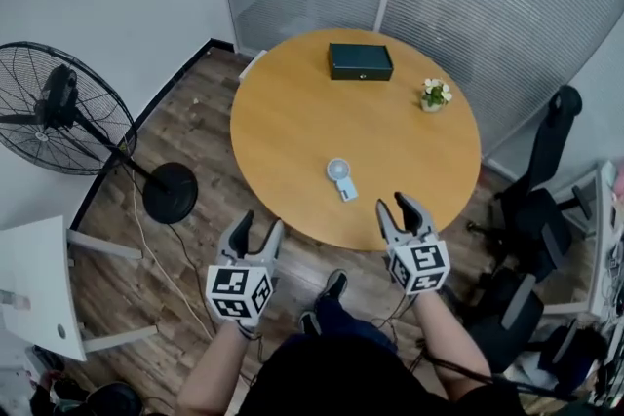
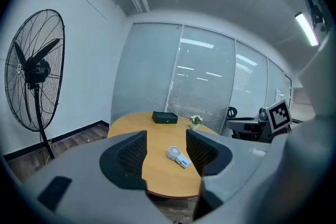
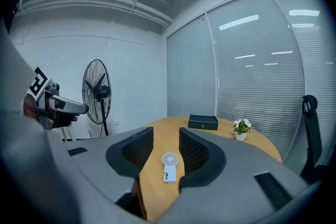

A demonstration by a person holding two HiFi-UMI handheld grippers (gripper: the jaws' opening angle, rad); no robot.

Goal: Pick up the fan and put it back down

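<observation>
A small white hand-held fan point(image 1: 339, 178) lies flat on the round wooden table point(image 1: 292, 112), near its front edge. My left gripper point(image 1: 259, 231) is open and hovers over the floor just short of the table's edge, to the fan's lower left. My right gripper point(image 1: 392, 206) is open at the table's front edge, right of the fan and apart from it. In the left gripper view the fan point(image 2: 176, 155) shows beyond the gap of the left gripper point(image 2: 166, 152). In the right gripper view the fan point(image 3: 169, 165) lies ahead of the right gripper point(image 3: 165, 152), with nothing between the jaws.
A dark green box point(image 1: 360, 60) and a small pot of white flowers point(image 1: 435, 94) stand at the table's far side. A large black pedestal fan point(image 1: 58, 107) stands on the floor at left, a white table point(image 1: 39, 278) below it. Black office chairs point(image 1: 546, 170) crowd the right.
</observation>
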